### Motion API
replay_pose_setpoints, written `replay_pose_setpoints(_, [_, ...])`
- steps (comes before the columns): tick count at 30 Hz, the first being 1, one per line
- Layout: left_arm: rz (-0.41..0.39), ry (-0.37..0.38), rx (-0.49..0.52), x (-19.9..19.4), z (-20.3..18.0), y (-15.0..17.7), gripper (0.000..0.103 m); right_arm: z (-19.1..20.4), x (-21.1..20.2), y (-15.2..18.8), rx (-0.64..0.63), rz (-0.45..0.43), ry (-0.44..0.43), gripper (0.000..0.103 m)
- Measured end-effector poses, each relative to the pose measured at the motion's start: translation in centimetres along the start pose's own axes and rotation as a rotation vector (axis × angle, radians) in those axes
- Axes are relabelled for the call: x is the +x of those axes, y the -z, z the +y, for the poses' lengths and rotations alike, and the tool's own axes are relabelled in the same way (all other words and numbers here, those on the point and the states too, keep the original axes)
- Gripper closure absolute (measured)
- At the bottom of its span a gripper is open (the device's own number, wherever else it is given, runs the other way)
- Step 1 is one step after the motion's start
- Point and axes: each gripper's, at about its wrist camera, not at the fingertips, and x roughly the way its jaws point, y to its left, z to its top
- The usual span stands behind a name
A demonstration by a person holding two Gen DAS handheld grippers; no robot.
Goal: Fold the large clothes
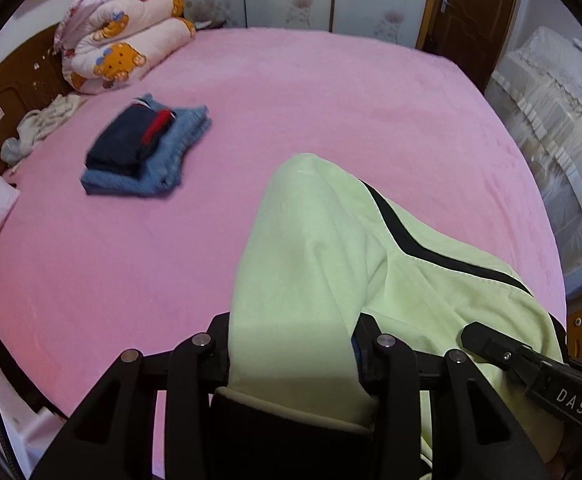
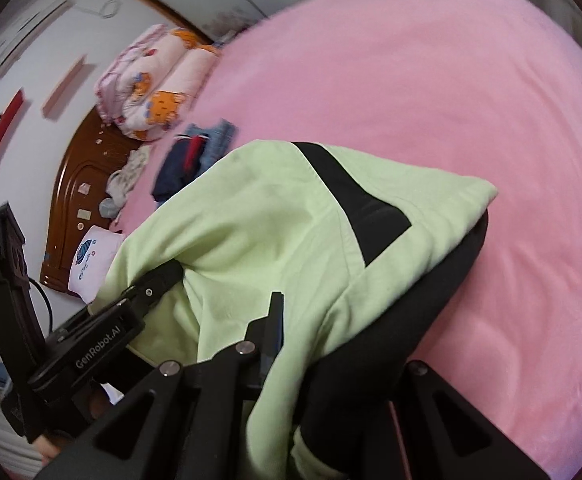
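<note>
Holding both tongs tilted down over the pink bed [image 1: 331,92], I have the pale green garment [image 1: 315,248] slung between them, with its far end trailing onto the sheet. My left tongs [image 1: 291,344] are clamped on a broad band of the green cloth, which fills the gap between the two black fingers; a dark cuff or hem sits just below them at the near edge. My right tongs [image 2: 279,344] are nearly closed and pinch the same garment [image 2: 275,224], though the cloth drapes right over the fingertips, so I cannot see the pads themselves.

In the left view the other tool enters from the lower right, and I can read "DAS" on its body. In the right view the left tool comes in from the lower left with "GenRobot.AI" printed on it.

A black stripe [image 2: 355,204] runs across the green fabric. On the far left of the bed lies a folded stack [image 1: 147,148], a dark navy piece with red trim on top of blue denim, blurred at its edges. Beyond it a rolled quilt with bear prints [image 1: 123,36] leans by the wooden headboard [image 1: 15,92]. A white pillow [image 2: 91,256] has writing too small to read.
</note>
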Motion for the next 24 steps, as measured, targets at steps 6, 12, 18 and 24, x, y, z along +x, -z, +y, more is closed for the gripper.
replay_pose_setpoints(6, [-0.140,-0.002,0.029,-0.8,10.8,-7.5,0.065,11.4,5.0,-5.1,-0.077,-0.127,-0.008,0.095])
replay_pose_setpoints(12, [-0.257,-0.045,0.084,1.2,21.9,-15.6,0.065,20.6,12.6,-10.2,-0.110,-0.256,-0.057,0.095])
replay_pose_setpoints(18, [-0.348,-0.105,0.123,5.3,30.2,-21.7,0.065,27.4,21.4,-15.2,-0.137,-0.339,-0.080,0.095])
replay_pose_setpoints(24, [-0.355,-0.096,0.079,12.0,36.3,-25.7,0.065,29.5,28.6,-19.0,-0.178,-0.356,-0.052,0.095])
